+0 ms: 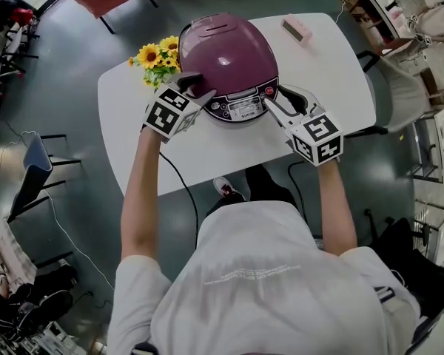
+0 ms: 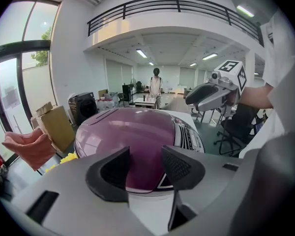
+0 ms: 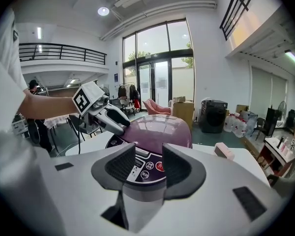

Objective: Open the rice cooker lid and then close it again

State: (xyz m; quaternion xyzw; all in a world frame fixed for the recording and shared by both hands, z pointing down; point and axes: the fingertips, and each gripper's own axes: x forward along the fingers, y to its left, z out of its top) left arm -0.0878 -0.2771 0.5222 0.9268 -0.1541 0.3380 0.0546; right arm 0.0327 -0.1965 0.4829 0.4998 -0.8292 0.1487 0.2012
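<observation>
One glossy, domed purple rice cooker lid (image 1: 226, 50)

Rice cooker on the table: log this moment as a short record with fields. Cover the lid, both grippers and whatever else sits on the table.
Appliance: purple dome-shaped rice cooker, centre of white rounded table
Lid: down, closed
Left gripper: jaws apart, nothing between them, tips at the lid's front-left
Right gripper: jaws apart, empty, aimed at the front control panel
Also on table: yellow sunflower bunch on the person's left of the cooker; small pink box beyond it, to the right
</observation>
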